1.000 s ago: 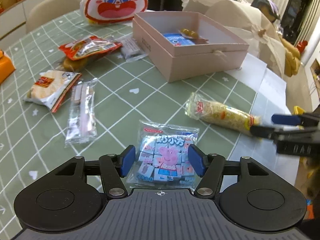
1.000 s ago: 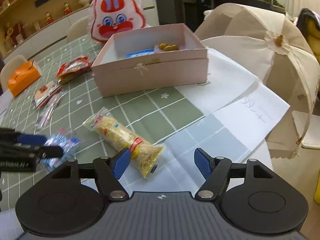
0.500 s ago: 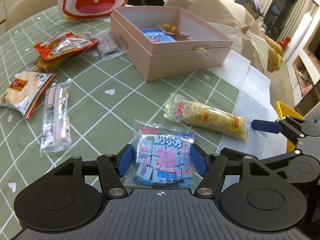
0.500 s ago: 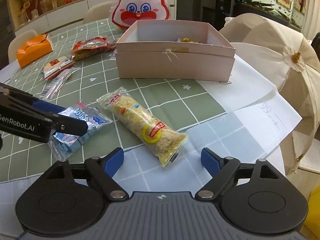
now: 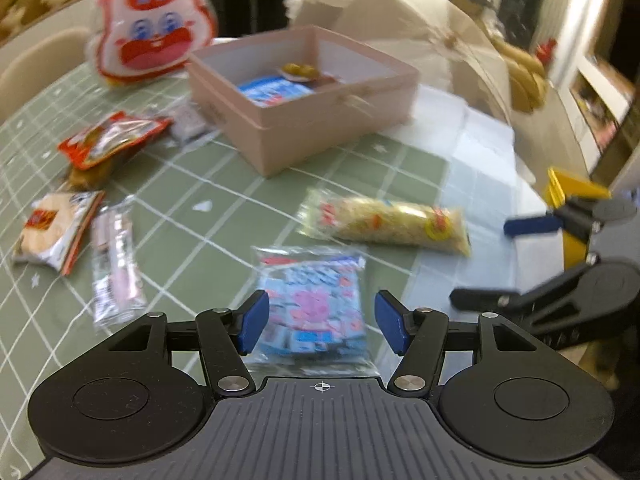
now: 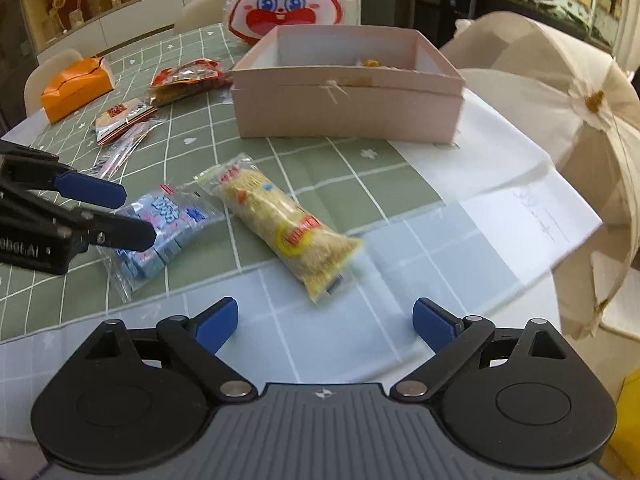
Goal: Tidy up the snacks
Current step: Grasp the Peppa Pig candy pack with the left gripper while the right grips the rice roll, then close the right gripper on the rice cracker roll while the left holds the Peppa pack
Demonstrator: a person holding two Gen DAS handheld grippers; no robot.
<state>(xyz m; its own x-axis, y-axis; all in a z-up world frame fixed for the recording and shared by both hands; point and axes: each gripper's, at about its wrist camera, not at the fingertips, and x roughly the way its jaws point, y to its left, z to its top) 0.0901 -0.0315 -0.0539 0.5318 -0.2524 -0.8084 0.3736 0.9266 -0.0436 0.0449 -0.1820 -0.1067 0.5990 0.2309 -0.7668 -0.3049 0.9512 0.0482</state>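
Green checked table (image 6: pixel 384 176), snacks beside a pink box (image 6: pixel 348 108).
Left claw (image 5: pixel 318 322) spread around the blue candy bag (image 5: pixel 312 304); right claw (image 6: pixel 325 322) spread, the noodle pack (image 6: pixel 284 228) just ahead.

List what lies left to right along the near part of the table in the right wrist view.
Left gripper → clear bag of blue wrapped candies → long yellow noodle-snack packet → white paper sheet.

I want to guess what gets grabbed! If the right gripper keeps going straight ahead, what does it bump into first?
Most likely the long yellow snack roll. It lies straight ahead of the open right gripper, ahead of the pink box. Depth is hard to judge.
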